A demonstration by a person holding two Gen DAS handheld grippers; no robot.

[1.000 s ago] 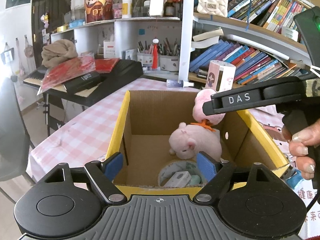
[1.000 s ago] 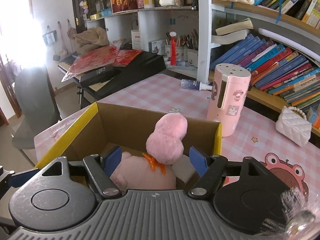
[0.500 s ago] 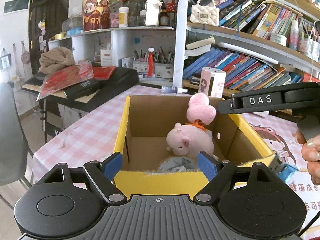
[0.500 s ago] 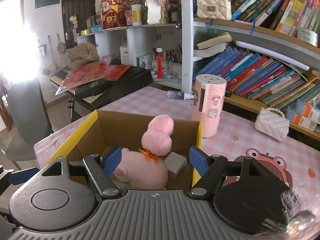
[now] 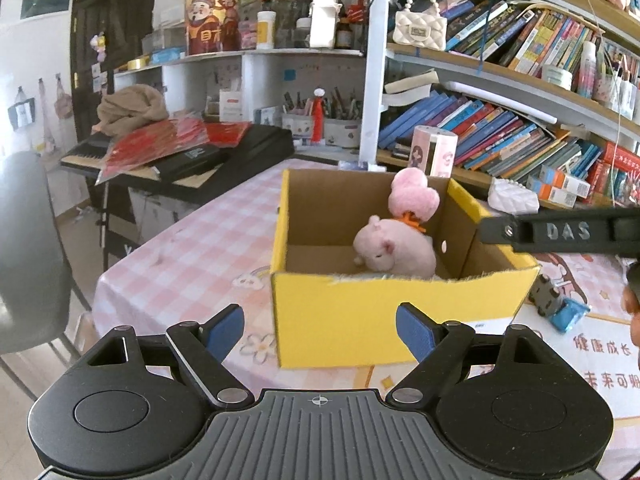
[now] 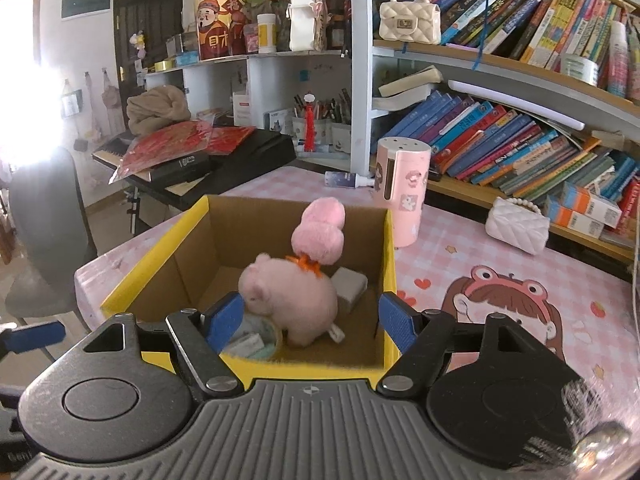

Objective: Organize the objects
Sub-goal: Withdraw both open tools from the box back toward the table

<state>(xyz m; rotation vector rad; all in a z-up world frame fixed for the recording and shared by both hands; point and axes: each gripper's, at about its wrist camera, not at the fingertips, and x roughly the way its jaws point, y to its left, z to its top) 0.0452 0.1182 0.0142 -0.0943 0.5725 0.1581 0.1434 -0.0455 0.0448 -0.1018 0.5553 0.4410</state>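
Both my left tongs [image 5: 320, 330] and right tongs [image 6: 306, 318] stand spread, pinching nothing. My fluffy pink plush pig [image 6: 294, 292] lies inside the yellow open-topped cardboard box [image 5: 384, 312] on the pink-checked counter [image 5: 192, 256], against its far right wall.

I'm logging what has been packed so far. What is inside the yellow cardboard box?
Inside the yellow cardboard box: a pink plush pig, a grey rectangular block behind it, and a round tape roll holding a small white packet. Anything beneath the pig is hidden.
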